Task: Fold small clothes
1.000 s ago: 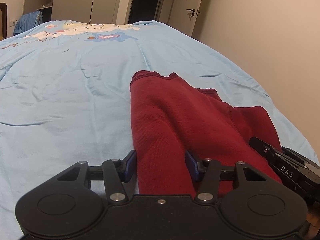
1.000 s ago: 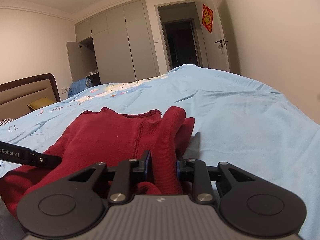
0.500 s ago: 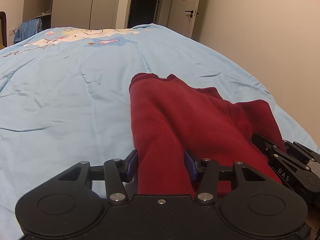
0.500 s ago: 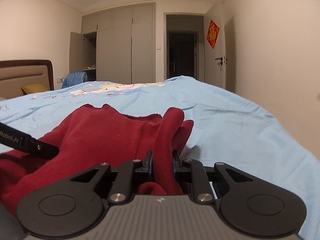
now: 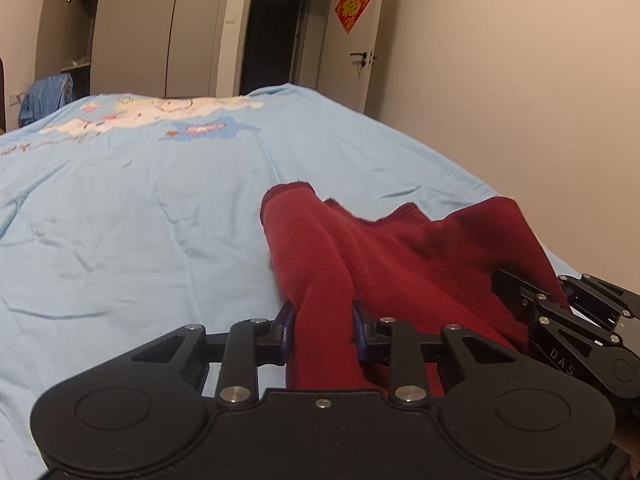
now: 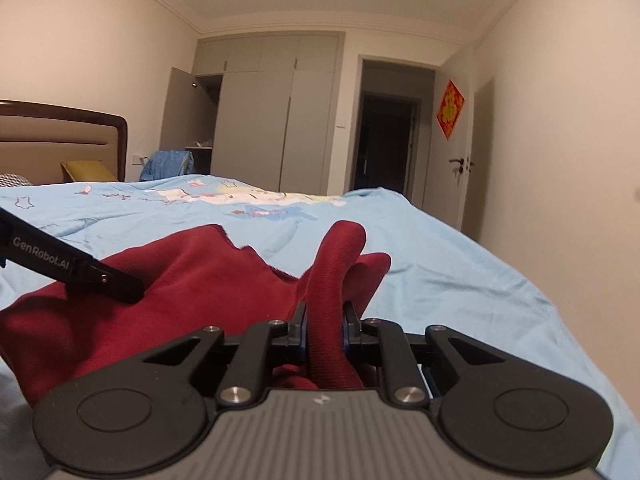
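- While the left wrist view shows the left gripper (image 5: 323, 330) with its fingers (image 5: 286, 322) closed on a bunched ridge of the red garment (image 5: 400, 256), the hold looks thick and rounded rather than a flat edge, so I judge the cloth could slide out if it is pulled hard.
- From that view the garment lies draped over the near side of the bed (image 5: 140, 220), on the light blue sheet, with its far hem loose and wavy; a quick lift could let that hem flop or curl under, and the fold would come out crooked.
- At the right edge of the same view the right gripper (image 5: 568, 328) sits just beside the cloth and near the bed's edge; if both grippers pull apart unevenly, the garment may twist or slip off the bed.
- Seen from the right wrist view, the right gripper (image 6: 323, 330) has its fingers (image 6: 298, 322) narrow and pinching a standing tube of the garment (image 6: 200, 276), perhaps a sleeve or leg; I cannot tell how many layers are caught, and a single layer would let the rest sag.
- Also in that view the left gripper (image 6: 80, 266) presses into the cloth on the left; the two could collide if brought together carelessly.
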A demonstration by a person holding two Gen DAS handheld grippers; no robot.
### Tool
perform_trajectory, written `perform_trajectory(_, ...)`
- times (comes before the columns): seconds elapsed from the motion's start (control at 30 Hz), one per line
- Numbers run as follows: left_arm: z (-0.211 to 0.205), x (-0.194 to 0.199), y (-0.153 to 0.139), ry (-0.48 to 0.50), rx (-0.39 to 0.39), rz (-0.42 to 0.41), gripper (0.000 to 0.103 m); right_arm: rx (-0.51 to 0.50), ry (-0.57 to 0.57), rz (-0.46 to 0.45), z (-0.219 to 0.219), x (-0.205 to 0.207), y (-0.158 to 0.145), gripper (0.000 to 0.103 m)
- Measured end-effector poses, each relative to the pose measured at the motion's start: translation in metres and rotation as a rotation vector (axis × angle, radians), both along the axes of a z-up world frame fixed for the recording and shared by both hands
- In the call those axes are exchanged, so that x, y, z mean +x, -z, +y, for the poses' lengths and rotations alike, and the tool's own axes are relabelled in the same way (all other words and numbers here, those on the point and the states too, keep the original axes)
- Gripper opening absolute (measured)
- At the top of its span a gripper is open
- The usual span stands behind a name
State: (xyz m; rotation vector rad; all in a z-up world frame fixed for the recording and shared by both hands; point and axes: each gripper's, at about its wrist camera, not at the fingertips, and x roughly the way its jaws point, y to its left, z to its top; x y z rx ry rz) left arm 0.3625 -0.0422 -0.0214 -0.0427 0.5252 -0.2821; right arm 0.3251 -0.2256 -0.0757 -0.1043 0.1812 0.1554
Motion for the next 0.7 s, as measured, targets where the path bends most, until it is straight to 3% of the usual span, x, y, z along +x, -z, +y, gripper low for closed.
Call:
perform_trajectory(0.3, 0.036, -0.005, -0.035, -0.06, 0.097, -0.111, 0.03, -0.006, -0.124, -0.071, 0.043, 0.017, -0.031, 0.017)
perform_trajectory(0.5, 0.086, 0.004, -0.052, -0.167, 0.133, -0.134, 0.03, 0.012, -0.221, -0.072, 0.092, 0.055, -0.051, 0.017)
perform_trajectory(0.7, 0.13, 0.013, -0.055, -0.265, 0.156, -0.128, 0.03, -0.04, -0.299, -0.054, 0.143, 0.094, -0.055, 0.017)
